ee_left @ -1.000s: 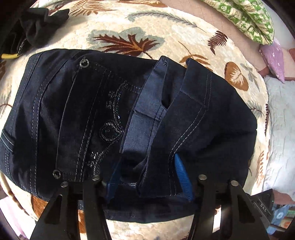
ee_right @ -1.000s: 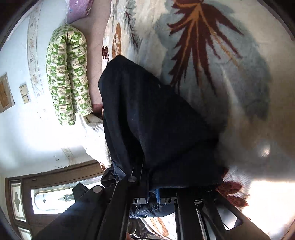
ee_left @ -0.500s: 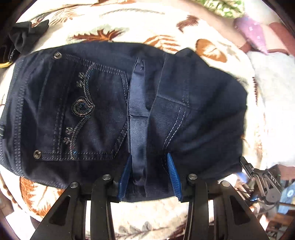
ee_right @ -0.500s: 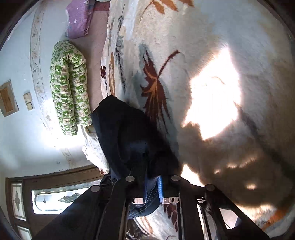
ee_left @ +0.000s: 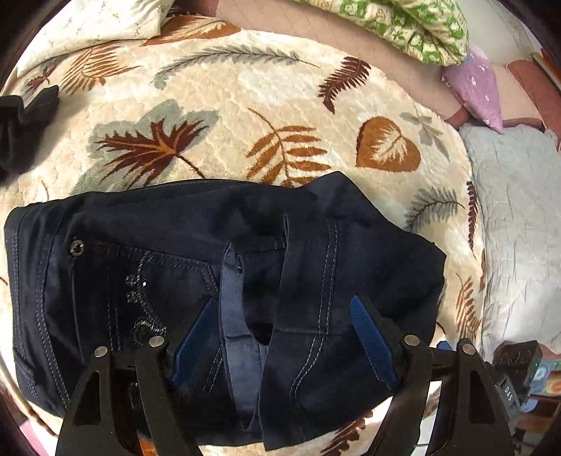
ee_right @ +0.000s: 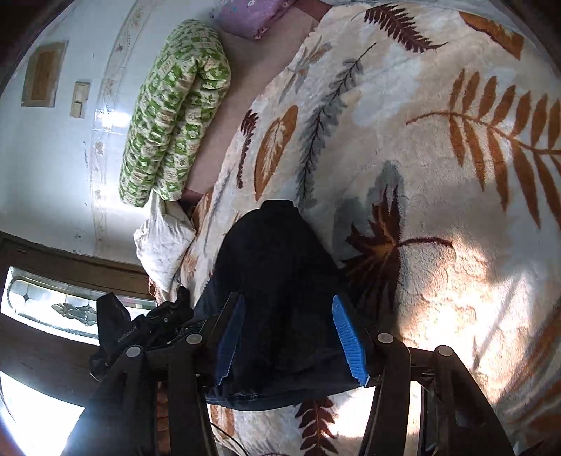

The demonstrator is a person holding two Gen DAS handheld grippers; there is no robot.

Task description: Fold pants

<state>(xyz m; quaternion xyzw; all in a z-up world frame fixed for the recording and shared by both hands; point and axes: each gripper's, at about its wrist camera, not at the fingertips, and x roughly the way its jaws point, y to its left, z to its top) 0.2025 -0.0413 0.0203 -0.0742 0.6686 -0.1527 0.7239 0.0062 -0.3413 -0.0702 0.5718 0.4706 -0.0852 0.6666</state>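
Observation:
The dark navy pants (ee_left: 147, 266) lie folded into a compact bundle on the leaf-patterned blanket (ee_left: 245, 105), with the embroidered back pocket facing up at the left. My left gripper (ee_left: 280, 319) is open, its blue pads spread wide over the bundle's near edge with cloth lying between them. In the right wrist view the pants (ee_right: 277, 280) appear as a dark mound. My right gripper (ee_right: 285, 315) is open too, its blue pads on either side of the bundle's end.
A green patterned pillow (ee_left: 403, 28), a purple cushion (ee_left: 480, 87) and a pale crumpled sheet (ee_left: 519, 217) lie at the back and right. A black garment (ee_left: 24, 126) lies at the left edge. A white wall and a door (ee_right: 52, 298) show in the right wrist view.
Both grippers went from shut on the pants to open. The bundle now rests on the blanket, and both grippers have drawn back slightly.

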